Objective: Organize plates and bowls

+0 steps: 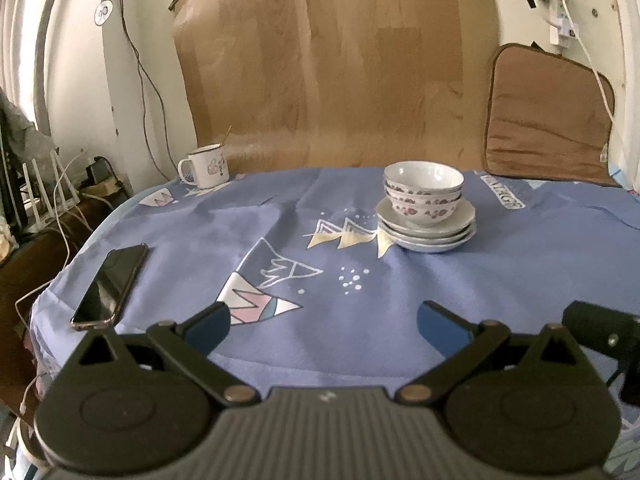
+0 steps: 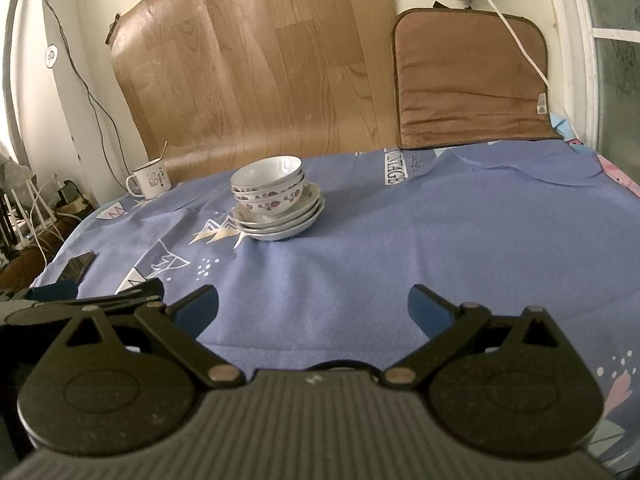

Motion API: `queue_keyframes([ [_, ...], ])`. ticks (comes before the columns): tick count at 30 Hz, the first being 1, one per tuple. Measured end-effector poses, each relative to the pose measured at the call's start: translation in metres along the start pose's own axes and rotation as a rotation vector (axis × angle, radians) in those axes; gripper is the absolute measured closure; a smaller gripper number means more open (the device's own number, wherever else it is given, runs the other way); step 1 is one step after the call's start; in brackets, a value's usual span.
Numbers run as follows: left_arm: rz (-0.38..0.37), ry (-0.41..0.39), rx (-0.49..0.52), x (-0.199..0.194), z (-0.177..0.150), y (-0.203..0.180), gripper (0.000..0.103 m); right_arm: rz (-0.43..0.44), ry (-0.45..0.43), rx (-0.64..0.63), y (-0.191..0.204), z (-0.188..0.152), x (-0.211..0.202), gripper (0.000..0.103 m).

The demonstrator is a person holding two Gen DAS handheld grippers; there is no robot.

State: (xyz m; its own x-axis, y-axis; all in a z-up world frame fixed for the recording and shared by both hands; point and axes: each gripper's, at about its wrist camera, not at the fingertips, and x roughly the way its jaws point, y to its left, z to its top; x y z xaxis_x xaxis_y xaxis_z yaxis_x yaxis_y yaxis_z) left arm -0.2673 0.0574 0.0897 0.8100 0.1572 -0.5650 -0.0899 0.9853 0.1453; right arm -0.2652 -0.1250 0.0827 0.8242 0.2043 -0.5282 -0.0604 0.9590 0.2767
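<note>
Both claws hang wide and empty near the table's front edge, the stacked bowls [image 1: 423, 196] on their plates [image 1: 427, 227] lying at one o'clock from the left gripper [image 1: 323, 320], eleven o'clock from the right gripper [image 2: 313, 307], seemingly equidistant.

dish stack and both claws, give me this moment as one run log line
left claw open, empty | right claw open, empty | bowls nested on plates, one stack, untouched | mug, phone apart
</note>
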Motion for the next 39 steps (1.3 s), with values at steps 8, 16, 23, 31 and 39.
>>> queue_keyframes([
  [8,-0.012,0.074,-0.015,0.012,-0.005,0.004,0.0,0.004,0.01,0.012,0.0,-0.001,0.001,0.001],
  [16,-0.015,0.098,-0.011,0.014,-0.007,0.001,0.0,0.008,0.017,0.021,-0.001,-0.002,0.002,0.001],
  [23,-0.011,0.084,-0.006,0.014,-0.006,0.001,0.0,0.008,0.018,0.024,-0.002,-0.002,0.002,0.001],
  [31,0.035,0.042,0.028,0.009,-0.004,-0.003,0.0,0.008,0.017,0.023,-0.002,-0.003,0.002,0.001],
  [39,0.079,-0.014,0.038,0.002,-0.003,-0.003,0.0,0.01,0.018,0.023,-0.003,-0.002,0.002,0.001],
])
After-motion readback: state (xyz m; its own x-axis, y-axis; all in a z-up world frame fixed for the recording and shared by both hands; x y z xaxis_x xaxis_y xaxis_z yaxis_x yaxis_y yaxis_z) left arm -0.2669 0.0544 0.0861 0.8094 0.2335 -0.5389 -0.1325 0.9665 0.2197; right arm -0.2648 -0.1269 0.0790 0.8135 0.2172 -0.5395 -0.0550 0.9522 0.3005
